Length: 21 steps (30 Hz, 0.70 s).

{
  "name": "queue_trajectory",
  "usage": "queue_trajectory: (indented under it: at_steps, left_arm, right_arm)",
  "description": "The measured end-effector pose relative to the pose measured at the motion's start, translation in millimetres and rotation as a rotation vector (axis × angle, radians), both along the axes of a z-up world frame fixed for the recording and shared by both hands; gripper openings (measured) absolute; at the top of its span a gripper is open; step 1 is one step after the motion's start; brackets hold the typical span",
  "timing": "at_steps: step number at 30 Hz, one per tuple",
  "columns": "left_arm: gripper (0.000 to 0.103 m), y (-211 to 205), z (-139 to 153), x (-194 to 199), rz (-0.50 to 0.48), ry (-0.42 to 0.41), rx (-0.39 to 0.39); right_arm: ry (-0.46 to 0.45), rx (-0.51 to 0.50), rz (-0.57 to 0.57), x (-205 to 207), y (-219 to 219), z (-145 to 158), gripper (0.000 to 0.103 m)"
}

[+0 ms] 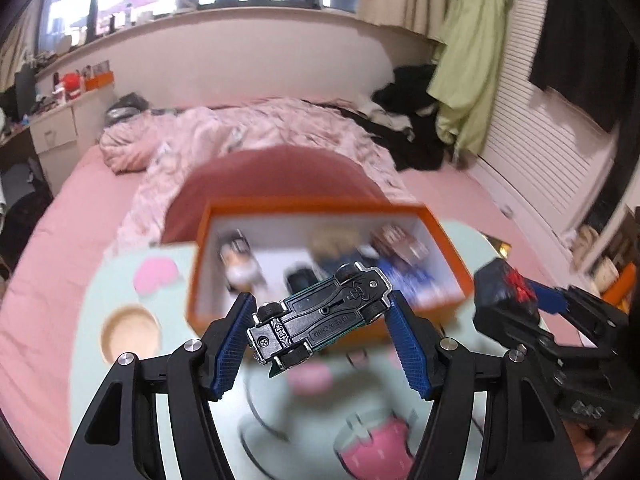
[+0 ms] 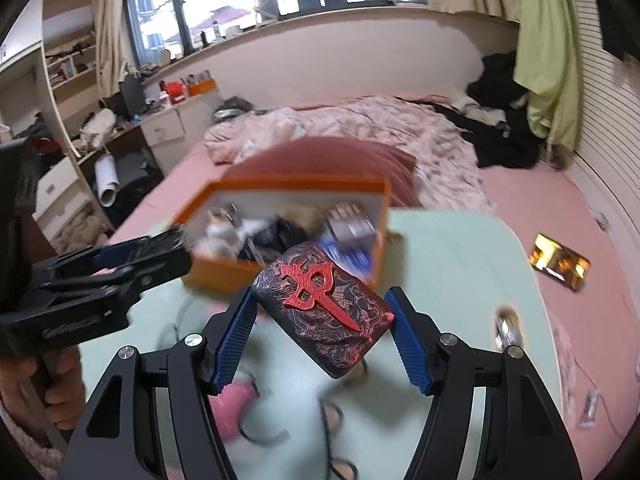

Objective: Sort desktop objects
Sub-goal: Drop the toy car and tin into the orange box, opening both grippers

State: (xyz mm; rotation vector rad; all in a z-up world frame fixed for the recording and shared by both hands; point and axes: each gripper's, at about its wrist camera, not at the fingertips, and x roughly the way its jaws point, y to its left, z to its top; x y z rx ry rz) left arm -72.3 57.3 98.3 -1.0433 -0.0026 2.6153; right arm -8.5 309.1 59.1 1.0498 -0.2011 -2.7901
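Note:
My left gripper (image 1: 322,312) is shut on a toy car (image 1: 320,316), held end to end between the blue pads with its dark underside and wheels facing me. It hangs above the near edge of an orange box (image 1: 324,206). My right gripper (image 2: 324,312) is shut on a black-and-red marbled block (image 2: 326,312) bearing a raised red emblem, also in front of the orange box (image 2: 304,184). The box holds several blurred small objects. In the left wrist view the right gripper with the block (image 1: 506,290) shows at the right; in the right wrist view the left gripper (image 2: 132,256) shows at the left.
The box stands on a pale green table (image 2: 460,260) printed with pink and tan shapes, in front of a bed with pink sheets (image 2: 540,208). A shiny gold packet (image 2: 560,266) lies on the bed at the right. A small metal object (image 2: 508,330) rests near the table's right edge.

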Motion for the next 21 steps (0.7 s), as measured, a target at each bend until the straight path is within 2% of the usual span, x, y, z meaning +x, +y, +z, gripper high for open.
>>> queue_trajectory:
  at_steps: [5, 8, 9, 11, 15, 21]
  left_arm:
    - [0.066, -7, -14, -46, 0.048, -0.082, 0.059]
    - [0.068, -14, -23, -57, 0.084, -0.104, 0.107]
    - [0.073, -17, -25, -58, 0.089, -0.108, 0.121]
    - [0.076, -22, -28, -56, 0.098, -0.115, 0.132]
    - [0.078, -22, -37, -48, 0.065, -0.125, 0.107]
    - [0.078, -15, -45, -36, 0.056, -0.085, 0.039]
  right_arm:
    - [-0.038, -0.001, 0.016, -54, -11, 8, 0.067]
    - [-0.082, -0.056, 0.038, -85, -10, -2, 0.067]
    - [-0.104, -0.075, 0.031, -95, -8, -7, 0.067]
    - [-0.153, -0.109, 0.0, -105, -1, -17, 0.067]
    - [-0.138, -0.212, 0.024, -93, 11, -23, 0.067]
    - [-0.137, -0.215, 0.017, -91, 12, -26, 0.068]
